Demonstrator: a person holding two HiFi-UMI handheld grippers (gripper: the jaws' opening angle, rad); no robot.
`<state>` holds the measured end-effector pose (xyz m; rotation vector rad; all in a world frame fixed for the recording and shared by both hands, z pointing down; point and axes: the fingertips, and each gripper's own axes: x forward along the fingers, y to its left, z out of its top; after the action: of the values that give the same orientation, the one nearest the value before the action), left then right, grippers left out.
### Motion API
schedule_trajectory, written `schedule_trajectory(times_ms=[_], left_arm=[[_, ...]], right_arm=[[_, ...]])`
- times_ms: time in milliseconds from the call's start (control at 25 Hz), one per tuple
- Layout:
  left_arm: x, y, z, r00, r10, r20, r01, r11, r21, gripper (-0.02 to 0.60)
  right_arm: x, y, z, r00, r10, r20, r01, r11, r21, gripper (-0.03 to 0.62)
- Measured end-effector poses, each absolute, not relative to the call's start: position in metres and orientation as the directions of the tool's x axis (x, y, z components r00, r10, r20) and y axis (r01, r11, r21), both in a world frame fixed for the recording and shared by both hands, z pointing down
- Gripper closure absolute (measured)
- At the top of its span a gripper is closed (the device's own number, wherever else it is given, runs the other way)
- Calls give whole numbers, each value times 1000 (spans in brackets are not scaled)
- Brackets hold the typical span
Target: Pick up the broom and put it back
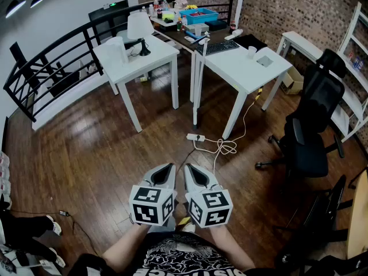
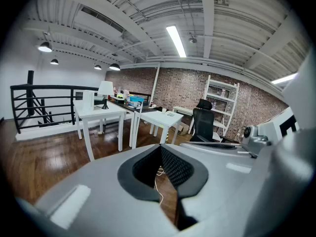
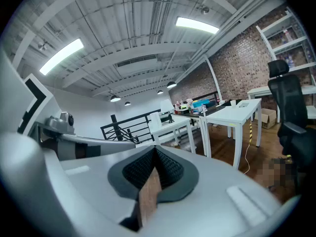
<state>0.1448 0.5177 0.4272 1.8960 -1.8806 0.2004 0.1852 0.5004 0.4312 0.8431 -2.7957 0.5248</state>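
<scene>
Left claw (image 1: 169, 168) and right claw (image 1: 188, 168) are clenched, empty; the broom, apparently the thin pole (image 1: 199, 85) at 12 o'clock between the white desks (image 1: 236, 62), stands well apart; approach first, release one claw, grasp mid-handle.

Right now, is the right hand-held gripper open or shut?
Shut. On the right hand-held gripper, the jaws meet at their tips, holding nothing.

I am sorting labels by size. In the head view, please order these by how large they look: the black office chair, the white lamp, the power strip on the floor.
1. black office chair, clearly largest.
2. white lamp.
3. power strip, smallest.
The lamp is farther away, which shrinks it.
</scene>
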Motion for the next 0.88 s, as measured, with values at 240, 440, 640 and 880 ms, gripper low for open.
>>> schedule_trajectory(times_ms=[240, 440, 640, 880], left_arm=[[136, 495, 440, 62, -903, 425, -972, 42, 229, 577], [109, 457, 447, 58, -912, 407, -965, 53, 255, 577], [75, 411, 446, 75, -919, 386, -958, 41, 284, 577], [34, 363, 444, 108, -918, 382, -954, 13, 300, 577]], right_arm=[[167, 483, 439, -844, -465, 269, -530, 802, -276, 588], [140, 446, 443, -840, -466, 277, -531, 810, -248, 585], [104, 403, 446, -834, -464, 298, -534, 815, -226, 579], [65, 351, 444, -806, -503, 312, -575, 790, -212, 579]])
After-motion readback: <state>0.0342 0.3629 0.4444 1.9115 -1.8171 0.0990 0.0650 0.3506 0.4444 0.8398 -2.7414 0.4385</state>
